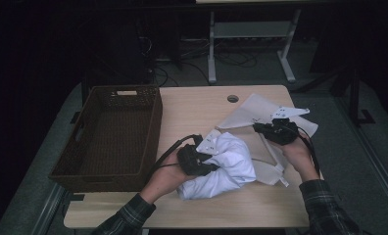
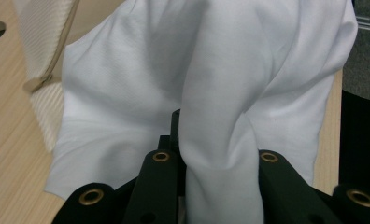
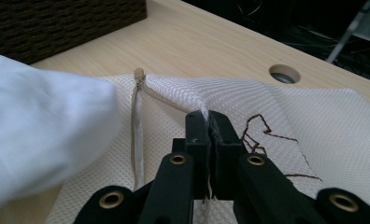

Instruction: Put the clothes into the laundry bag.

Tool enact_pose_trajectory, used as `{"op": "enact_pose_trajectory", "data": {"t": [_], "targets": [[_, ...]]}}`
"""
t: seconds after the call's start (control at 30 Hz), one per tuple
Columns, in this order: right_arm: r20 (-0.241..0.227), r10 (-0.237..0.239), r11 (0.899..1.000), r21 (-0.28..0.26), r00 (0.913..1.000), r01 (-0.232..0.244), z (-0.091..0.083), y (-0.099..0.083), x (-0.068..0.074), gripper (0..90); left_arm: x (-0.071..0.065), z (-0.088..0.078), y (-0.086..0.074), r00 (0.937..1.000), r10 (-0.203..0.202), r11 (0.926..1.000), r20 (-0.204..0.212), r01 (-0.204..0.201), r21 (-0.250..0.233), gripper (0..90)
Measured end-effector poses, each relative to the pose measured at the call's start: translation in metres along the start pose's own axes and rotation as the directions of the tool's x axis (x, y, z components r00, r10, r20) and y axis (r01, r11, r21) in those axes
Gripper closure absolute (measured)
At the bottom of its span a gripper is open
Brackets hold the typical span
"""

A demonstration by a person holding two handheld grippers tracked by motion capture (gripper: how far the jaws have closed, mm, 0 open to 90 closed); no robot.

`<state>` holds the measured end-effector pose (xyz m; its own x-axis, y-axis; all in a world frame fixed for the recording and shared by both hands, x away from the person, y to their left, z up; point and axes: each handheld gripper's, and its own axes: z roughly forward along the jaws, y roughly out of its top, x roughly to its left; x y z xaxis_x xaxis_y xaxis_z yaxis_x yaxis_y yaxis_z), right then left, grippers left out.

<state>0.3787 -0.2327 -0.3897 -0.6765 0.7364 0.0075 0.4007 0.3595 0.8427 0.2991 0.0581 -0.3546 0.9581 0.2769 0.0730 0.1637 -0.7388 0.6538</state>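
Observation:
A crumpled white garment [image 1: 229, 166] lies bunched on the wooden table [image 1: 192, 112], partly over a white mesh bag [image 1: 253, 110] with a beige zipper [image 3: 138, 135] and brown stitching. My left gripper [image 1: 209, 164] is shut on a thick fold of the white garment [image 2: 220, 140], which rises between its jaws. My right gripper [image 1: 258, 128] is shut on the mesh bag's edge [image 3: 206, 114], pinching a raised ridge of the fabric by the zipper end.
A dark brown wicker basket [image 1: 155, 122] stands on the table's left half. A round cable hole [image 1: 232, 98] sits near the far edge. Table legs and cables stand on the floor beyond. A person's plaid sleeves [image 1: 329, 205] come in from the bottom.

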Motion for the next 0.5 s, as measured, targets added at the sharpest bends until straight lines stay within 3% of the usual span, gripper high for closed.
{"op": "enact_pose_trajectory", "data": {"t": [0.5], "targets": [[-0.052,-0.047,0.999,0.007,0.9975,0.048,-0.001,0.006,0.018,86.8,0.005,0.027,0.007,0.9998,0.019,0.9998,0.003,-0.019,0.012,77.9]]}}
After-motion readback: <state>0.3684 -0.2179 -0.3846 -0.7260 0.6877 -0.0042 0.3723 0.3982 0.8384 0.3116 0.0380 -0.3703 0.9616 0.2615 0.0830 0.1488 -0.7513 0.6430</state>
